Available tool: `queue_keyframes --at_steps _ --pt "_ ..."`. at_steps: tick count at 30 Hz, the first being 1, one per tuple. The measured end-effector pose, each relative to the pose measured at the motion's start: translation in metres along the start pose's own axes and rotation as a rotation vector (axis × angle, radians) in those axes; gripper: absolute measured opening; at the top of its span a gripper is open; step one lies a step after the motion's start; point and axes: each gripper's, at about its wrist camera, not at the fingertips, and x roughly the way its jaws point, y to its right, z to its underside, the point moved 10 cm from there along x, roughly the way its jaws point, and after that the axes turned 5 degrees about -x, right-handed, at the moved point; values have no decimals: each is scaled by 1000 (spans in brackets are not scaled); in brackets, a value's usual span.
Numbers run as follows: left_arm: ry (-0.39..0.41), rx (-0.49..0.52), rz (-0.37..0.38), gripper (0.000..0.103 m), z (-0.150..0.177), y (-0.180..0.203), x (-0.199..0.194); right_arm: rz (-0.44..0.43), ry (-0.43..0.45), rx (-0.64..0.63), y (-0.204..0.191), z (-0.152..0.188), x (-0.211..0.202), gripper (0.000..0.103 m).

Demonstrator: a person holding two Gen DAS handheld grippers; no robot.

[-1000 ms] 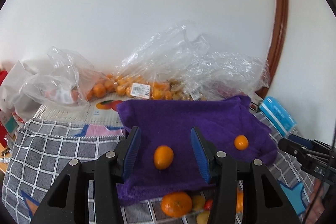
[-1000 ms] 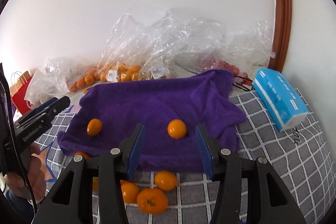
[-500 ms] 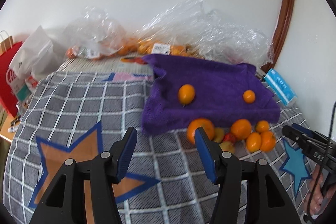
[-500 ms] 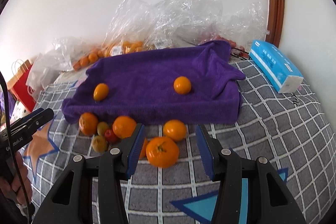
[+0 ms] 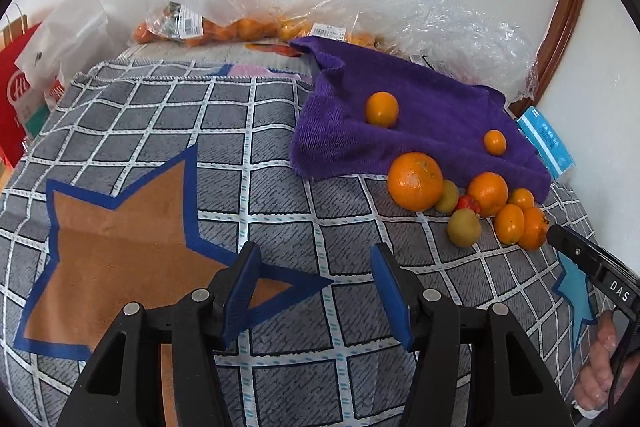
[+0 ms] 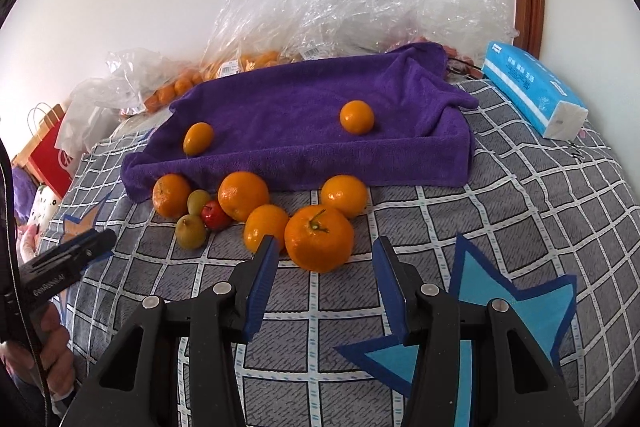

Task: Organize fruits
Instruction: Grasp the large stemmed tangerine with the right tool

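- Grippers first: the right gripper is hovering low over a grey checked blanket, its blue-padded jaws standing apart with nothing between them.
- A large orange with a green stalk is lying just ahead of the right gripper's fingertips, near them but not touching the pads.
- The left gripper is pointing down at a bare part of the blanket, over the tip of an orange star outlined in blue; its jaws have just been opening, are spread, and are holding nothing.
- Loose fruit is sitting in a cluster on the blanket, close against the front edge of a purple towel: several oranges, two small yellow-green fruits and one small red fruit packed among them.
- Two small oranges are resting on top of the towel, well apart from each other.
- In the left wrist view the cluster is lying off to the right, well away from the left gripper's jaws.
- A blue tissue pack is lying on the blanket to the right of the towel.
- Clear plastic bags, some holding more oranges, are heaped against the white wall behind the towel.
- A red paper bag is standing at the far left edge.
- Each wrist view is catching the other gripper at its edge, with a hand wrapped around the handle.
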Motion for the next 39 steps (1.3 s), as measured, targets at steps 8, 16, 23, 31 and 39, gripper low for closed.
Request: queue_keyframes --at_steps 8,16,23,31,39 --pt "24 -101 81 56 -3 -11 -5 -5 -44 -19 -2 1 24 50" --pt "21 -78 79 59 -3 -8 -3 -10 -57 -23 -1 3 30 43" --pt "18 -65 83 59 -2 -5 -4 13 -62 -64 9 16 10 43" --pt "15 -57 95 59 -2 -3 -4 45 -83 -79 6 20 25 46" --pt "-24 -118 82 57 -4 5 -7 31 -29 -39 13 15 16 43"
